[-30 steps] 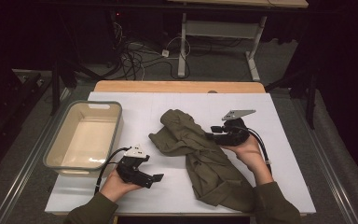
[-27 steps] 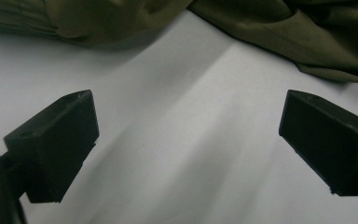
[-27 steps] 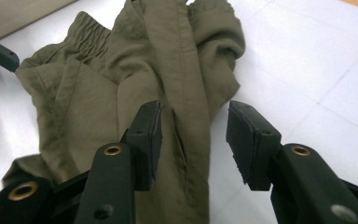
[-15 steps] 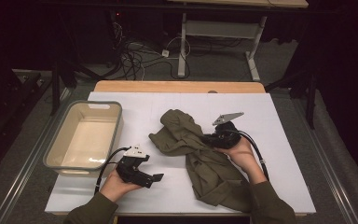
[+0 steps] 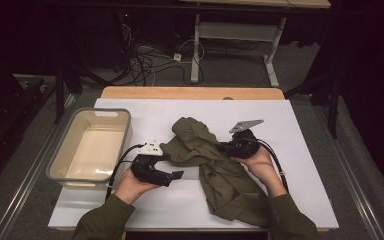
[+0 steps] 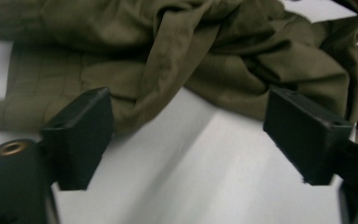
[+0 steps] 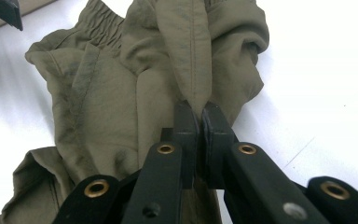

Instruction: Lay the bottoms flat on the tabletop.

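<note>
Fingertips of the right gripper are pinched tight on a narrow fold of the olive garment, the seam of that fold rising straight out from between the two black pads. Beyond them, in the right gripper view, the cloth bunches into a gathered elastic band and a rounded hem; below and beside them it spreads in loose creases over the white table.

Across the heap, the left gripper stands with its jaws well apart and nothing between them but bare tabletop. They have just been closing a little, yet no pad presses on fabric: the garment's near edge lies just ahead of the tips, brushing close to the left-hand finger in the left gripper view. In the high view this gripper sits at the garment's left edge, with the beige tub farther out on its far side, empty.

As I read it, the step in hand is taking a two-point hold on the crumpled garment, with one side secured and the other not yet caught. Next, the left jaws need to slide forward over the nearest fold and close on a single layer, so the cloth can be lifted or spread without slipping from the right pinch.
</note>
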A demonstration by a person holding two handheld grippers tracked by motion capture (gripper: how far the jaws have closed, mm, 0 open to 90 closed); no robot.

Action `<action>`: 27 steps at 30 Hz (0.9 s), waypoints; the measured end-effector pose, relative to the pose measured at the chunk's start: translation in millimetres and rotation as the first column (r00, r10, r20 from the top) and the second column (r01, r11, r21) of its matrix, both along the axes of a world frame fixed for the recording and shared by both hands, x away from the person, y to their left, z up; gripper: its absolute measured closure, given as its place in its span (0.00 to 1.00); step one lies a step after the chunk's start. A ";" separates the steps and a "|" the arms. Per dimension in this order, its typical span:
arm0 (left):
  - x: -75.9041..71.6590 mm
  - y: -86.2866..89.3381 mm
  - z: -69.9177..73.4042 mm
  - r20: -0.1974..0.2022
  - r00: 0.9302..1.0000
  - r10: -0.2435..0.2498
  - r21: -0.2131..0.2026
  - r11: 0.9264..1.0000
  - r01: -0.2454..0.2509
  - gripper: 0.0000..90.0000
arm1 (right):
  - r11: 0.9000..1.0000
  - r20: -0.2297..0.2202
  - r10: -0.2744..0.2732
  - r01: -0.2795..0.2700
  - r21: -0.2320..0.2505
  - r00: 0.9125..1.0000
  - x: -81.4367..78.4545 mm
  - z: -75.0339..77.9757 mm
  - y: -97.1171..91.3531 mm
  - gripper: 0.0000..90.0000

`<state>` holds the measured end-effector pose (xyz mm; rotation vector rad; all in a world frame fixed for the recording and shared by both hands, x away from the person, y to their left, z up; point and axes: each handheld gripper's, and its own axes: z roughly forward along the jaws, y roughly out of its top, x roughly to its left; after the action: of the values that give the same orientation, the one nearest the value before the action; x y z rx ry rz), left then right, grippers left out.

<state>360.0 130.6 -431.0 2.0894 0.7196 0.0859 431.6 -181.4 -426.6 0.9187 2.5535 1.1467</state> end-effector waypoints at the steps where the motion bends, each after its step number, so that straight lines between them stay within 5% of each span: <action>1: 3.4 -3.3 2.1 0.011 1.000 0.002 0.004 1.000 -0.002 0.25 | 1.000 0.000 -0.001 0.001 0.001 1.000 0.3 0.0 0.0 0.96; 8: 27.9 -32.3 8.8 0.015 0.999 -0.041 0.003 0.999 0.041 0.42 | 1.000 0.005 -0.008 0.008 0.003 1.000 1.3 1.2 -1.3 0.96; 13: 35.6 -50.2 2.3 -0.004 0.998 -0.055 0.043 0.998 0.055 0.53 | 1.000 0.007 -0.014 0.014 0.005 1.000 1.9 0.7 -1.6 0.96; 17: 34.9 -52.2 -5.1 0.007 0.998 -0.067 0.081 0.995 0.066 0.73 | 1.000 0.014 -0.014 0.014 0.002 1.000 0.3 1.8 -1.1 0.96; 20: 35.2 -50.0 -7.5 0.009 0.997 -0.072 0.063 0.995 0.072 0.86 | 1.000 0.022 -0.016 0.015 0.002 1.000 -1.0 3.2 -1.1 0.96; 27: 30.3 -46.6 -7.0 0.021 0.996 -0.090 0.067 0.994 0.088 0.96 | 0.999 0.039 -0.035 0.036 -0.009 0.999 -1.6 5.7 -5.5 0.97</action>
<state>390.3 84.0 -437.9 2.1773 0.6159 0.0862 430.0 -186.9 -420.9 0.9264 2.4994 1.1297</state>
